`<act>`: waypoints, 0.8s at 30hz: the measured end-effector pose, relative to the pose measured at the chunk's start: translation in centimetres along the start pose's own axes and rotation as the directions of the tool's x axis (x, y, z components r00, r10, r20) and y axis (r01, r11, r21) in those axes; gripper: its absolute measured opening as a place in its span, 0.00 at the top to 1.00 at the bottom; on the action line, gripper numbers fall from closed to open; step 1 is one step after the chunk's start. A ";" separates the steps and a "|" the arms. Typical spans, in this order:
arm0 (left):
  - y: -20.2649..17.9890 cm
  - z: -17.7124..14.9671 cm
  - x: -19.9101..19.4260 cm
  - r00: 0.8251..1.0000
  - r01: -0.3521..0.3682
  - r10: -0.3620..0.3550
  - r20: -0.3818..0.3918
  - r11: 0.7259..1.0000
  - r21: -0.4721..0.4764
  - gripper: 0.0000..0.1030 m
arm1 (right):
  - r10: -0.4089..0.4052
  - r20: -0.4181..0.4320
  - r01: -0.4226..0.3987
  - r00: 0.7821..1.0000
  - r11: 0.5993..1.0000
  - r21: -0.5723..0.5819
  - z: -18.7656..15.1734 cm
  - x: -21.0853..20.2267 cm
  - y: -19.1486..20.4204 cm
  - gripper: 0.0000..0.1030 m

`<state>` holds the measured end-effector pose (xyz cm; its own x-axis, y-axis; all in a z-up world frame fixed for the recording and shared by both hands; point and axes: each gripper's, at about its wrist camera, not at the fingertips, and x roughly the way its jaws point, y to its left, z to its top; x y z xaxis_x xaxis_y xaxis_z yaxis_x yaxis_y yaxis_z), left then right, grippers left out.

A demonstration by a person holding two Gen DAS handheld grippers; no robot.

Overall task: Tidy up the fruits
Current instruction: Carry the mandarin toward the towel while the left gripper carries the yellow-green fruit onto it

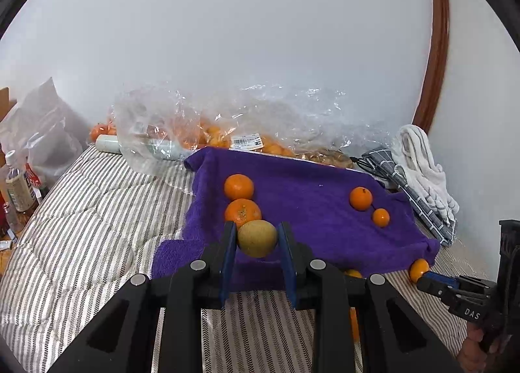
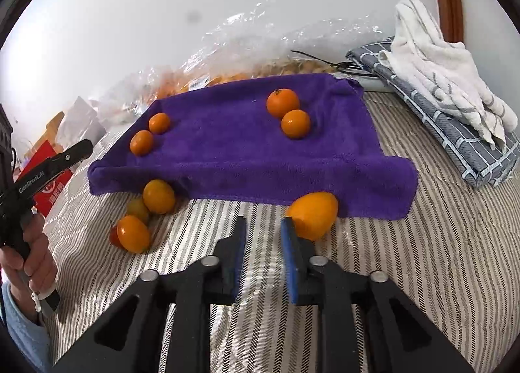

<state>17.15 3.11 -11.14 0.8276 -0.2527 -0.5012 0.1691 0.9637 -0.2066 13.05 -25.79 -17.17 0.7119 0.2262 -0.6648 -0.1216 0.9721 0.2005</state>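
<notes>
Where the left gripper reaches over the near edge of the towel, its blue-padded jaws are clenched on a dull yellow-green fruit, round and matte, held just above the plush purple pile. Right behind it lie two glossy oranges, touching each other, the nearer one just beside the held fruit; two smaller oranges sit close together toward the towel's right side. The right gripper hangs with its jaws parted and nothing between them, low over the quilt, a soft cover with brown-and-cream herringbone stripes. A smooth oval orange fruit lies on the quilt at the towel's front hem, against the outer side of the right jaw, not between the pads, though whether they truly touch is hard to tell. To the left, a cluster of small fruits rests on the quilt by the towel's near-left corner. Farther back, a folded grey checked cloth carries a crumpled white towel on the right, and a crinkled clear plastic bag of more oranges leans by the plain white wall, with a curved wooden frame at its right.
</notes>
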 end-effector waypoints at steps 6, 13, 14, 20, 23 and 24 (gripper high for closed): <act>0.8 0.0 0.2 1.000 -0.016 0.016 -0.006 0.999 -0.037 0.76 | -0.072 0.036 0.073 0.997 0.996 -0.042 0.6 -1.2 0.2 0.72; 1.2 0.0 0.2 1.000 -0.010 0.009 -0.014 0.997 -0.072 0.76 | -0.159 -0.027 0.159 0.987 0.987 -0.011 1.3 0.5 -1.9 0.60; 1.2 0.0 0.3 1.000 -0.011 0.010 -0.015 0.997 -0.072 0.76 | -0.146 -0.047 0.147 0.988 0.989 0.000 1.4 1.0 -2.1 0.60; 1.1 0.0 0.5 1.000 -0.024 0.022 -0.022 0.997 -0.070 0.76 | -0.163 -0.099 0.163 0.982 0.987 -0.003 2.0 3.3 -1.8 0.61; 1.3 0.0 0.7 0.999 -0.026 0.023 -0.032 0.997 -0.076 0.76 | -0.165 -0.084 0.164 0.983 0.986 -0.013 1.7 3.3 -1.6 0.66; 1.3 0.1 0.8 0.999 -0.024 0.021 -0.038 0.996 -0.082 0.76 | -0.157 -0.080 0.156 0.984 0.988 -0.017 1.6 3.1 -1.5 0.66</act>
<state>18.05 4.22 -11.75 0.8101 -0.2355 -0.5370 0.1047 0.9592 -0.2627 16.57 -26.64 -18.34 0.6643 0.0750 -0.7437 -0.0203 0.9964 0.0822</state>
